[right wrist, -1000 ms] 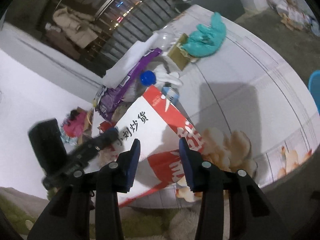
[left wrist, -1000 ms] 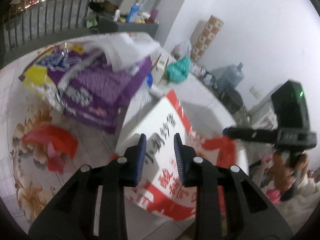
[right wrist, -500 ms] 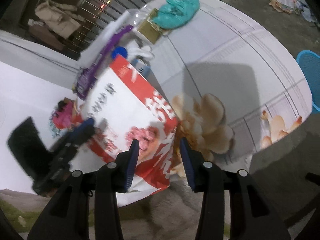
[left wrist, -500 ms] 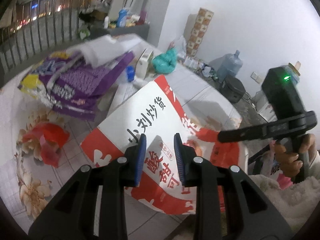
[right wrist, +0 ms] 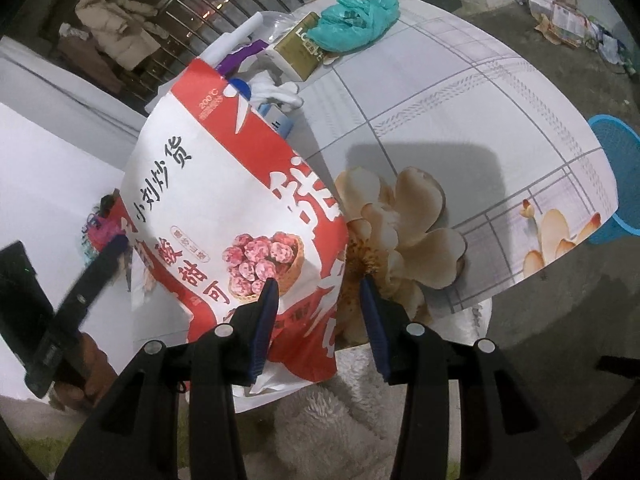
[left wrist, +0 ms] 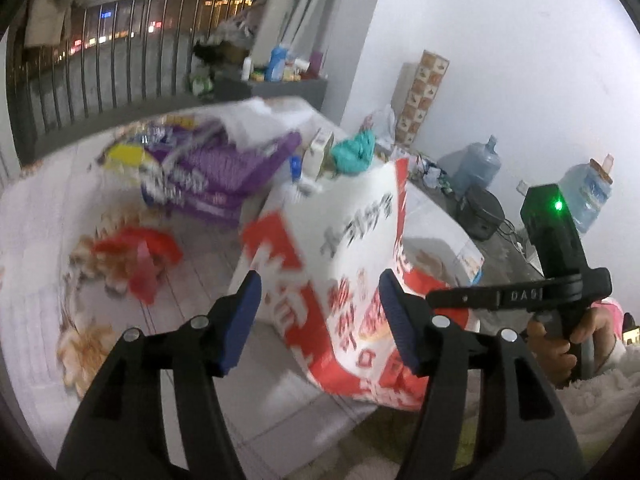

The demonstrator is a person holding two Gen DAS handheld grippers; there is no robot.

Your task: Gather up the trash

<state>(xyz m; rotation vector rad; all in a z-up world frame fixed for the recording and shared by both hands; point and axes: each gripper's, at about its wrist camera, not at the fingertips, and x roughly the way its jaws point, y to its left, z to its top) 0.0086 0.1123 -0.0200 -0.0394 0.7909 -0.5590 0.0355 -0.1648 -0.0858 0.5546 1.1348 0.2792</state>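
Observation:
A big red and white snack bag stands tilted up at the near edge of the flowered table. My left gripper is at its left side. Its jaws are opening, and the bag shows in the gap with neither pad pressing on it. My right gripper is at the bag's lower right corner. The corner sits between its jaws, and a gap shows by the right pad. More trash lies behind: a red plastic bag, a purple package, a teal plastic bag and an olive carton.
A blue basket stands on the floor past the table's right edge. Water jugs and a black pot are by the wall. A railing and a cluttered shelf lie beyond the table. A hand and a fluffy sleeve are close below.
The snack bag has gone from lying flat to standing tilted up. My left jaws have spread much wider. The right gripper has come closer, and the bag's corner now lies between its jaws.

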